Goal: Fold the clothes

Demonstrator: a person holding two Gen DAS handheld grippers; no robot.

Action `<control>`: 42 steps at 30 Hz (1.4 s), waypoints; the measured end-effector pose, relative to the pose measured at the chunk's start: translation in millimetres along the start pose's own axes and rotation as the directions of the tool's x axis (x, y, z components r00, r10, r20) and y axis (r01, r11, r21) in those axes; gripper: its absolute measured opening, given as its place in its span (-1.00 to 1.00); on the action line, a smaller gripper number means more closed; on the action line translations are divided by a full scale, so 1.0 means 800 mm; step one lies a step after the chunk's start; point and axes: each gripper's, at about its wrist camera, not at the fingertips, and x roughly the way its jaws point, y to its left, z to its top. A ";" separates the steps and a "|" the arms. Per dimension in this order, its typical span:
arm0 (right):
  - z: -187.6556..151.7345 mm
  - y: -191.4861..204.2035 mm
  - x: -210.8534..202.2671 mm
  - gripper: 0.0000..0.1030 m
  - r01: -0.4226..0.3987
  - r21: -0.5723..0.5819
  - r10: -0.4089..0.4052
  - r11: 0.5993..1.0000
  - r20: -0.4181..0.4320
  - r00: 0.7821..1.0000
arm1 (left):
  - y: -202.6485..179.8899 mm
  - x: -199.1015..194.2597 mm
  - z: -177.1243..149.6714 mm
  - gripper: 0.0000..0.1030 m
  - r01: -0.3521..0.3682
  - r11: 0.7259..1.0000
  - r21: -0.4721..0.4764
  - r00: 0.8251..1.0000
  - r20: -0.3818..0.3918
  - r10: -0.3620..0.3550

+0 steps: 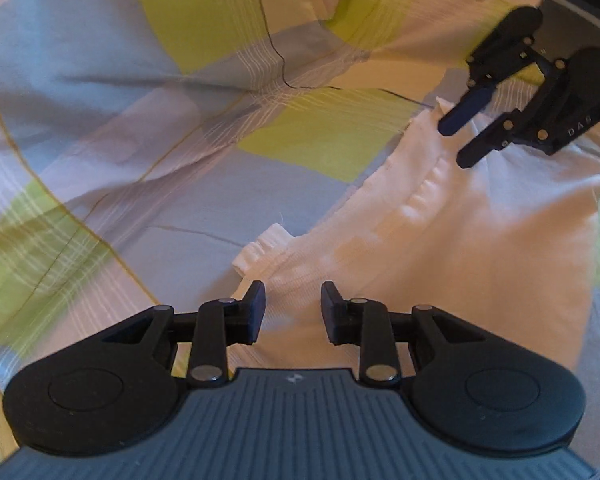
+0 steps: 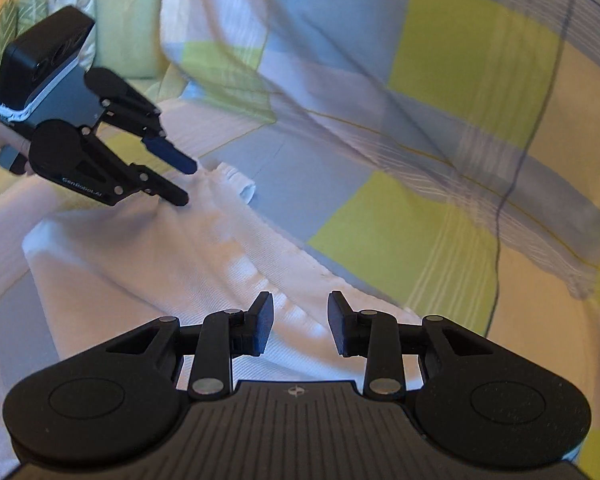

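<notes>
The white garment (image 1: 460, 240) lies on the checked bedsheet (image 1: 140, 100), under and between both tongs, its ribbed edge running from one pair to the other. It looks partly folded already, though how many folds are done I cannot tell. The left tongs (image 1: 293, 312) and the right tongs (image 2: 301, 322) are both spread and pinch nothing, each poised over an end of that edge, so another fold seems left.

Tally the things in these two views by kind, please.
Black two-finger grippers: 2, left gripper and right gripper
White woven garment: 1
Checked blue, green and cream bedsheet: 1
Green patterned cushions: 2
Total: 6
</notes>
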 end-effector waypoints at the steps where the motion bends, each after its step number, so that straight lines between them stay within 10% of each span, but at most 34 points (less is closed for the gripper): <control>1: 0.001 0.001 0.008 -0.34 -0.005 -0.029 0.004 1.000 -0.013 1.000 | -0.004 0.002 -0.003 -0.49 -0.007 1.000 0.030 1.000 0.016 0.006; 5: -0.005 0.001 0.034 -0.44 -0.012 -0.082 0.008 0.997 -0.054 0.998 | -0.009 0.000 -0.007 -0.65 -0.016 0.997 0.071 0.999 0.032 0.014; 6: -0.006 0.000 0.035 -0.94 -0.021 -0.067 0.017 0.997 -0.054 0.998 | -0.012 0.000 -0.008 -1.00 -0.008 0.996 0.090 1.000 0.026 0.006; 7: -0.005 0.000 0.034 -1.00 -0.017 -0.065 0.014 0.998 -0.053 0.999 | -0.017 -0.001 -0.008 -1.00 -0.020 0.993 0.115 1.000 0.019 0.018; 15: 0.015 -0.010 0.014 -1.00 0.140 -0.051 -0.135 0.989 0.093 0.987 | 0.028 -0.012 -0.008 -1.00 -0.120 0.990 -0.071 0.987 0.101 0.127; 25: -0.007 -0.041 0.003 -0.52 0.209 0.137 -0.221 0.968 0.081 0.972 | 0.056 -0.007 -0.037 -0.69 -0.131 0.964 -0.230 0.990 0.012 0.137; 34: -0.091 -0.067 -0.036 -0.42 0.246 0.404 -0.284 0.881 0.036 0.958 | 0.077 -0.013 -0.050 -0.36 0.045 0.838 -0.544 0.998 0.066 -0.011; 36: -0.107 -0.068 -0.043 -0.24 0.243 0.461 -0.293 0.854 0.040 0.955 | 0.068 -0.006 -0.049 -0.40 0.036 0.841 -0.540 0.999 0.039 -0.018; 38: -0.118 -0.069 -0.044 -0.17 0.222 0.508 -0.284 0.832 0.047 0.958 | 0.058 -0.006 -0.046 -0.94 -0.030 0.874 -0.484 0.999 0.018 0.044; 42: -0.120 -0.071 -0.038 -0.17 0.160 0.561 -0.240 0.812 0.071 0.968 | 0.069 -0.015 -0.054 -0.98 -0.083 0.867 -0.491 0.994 0.019 0.106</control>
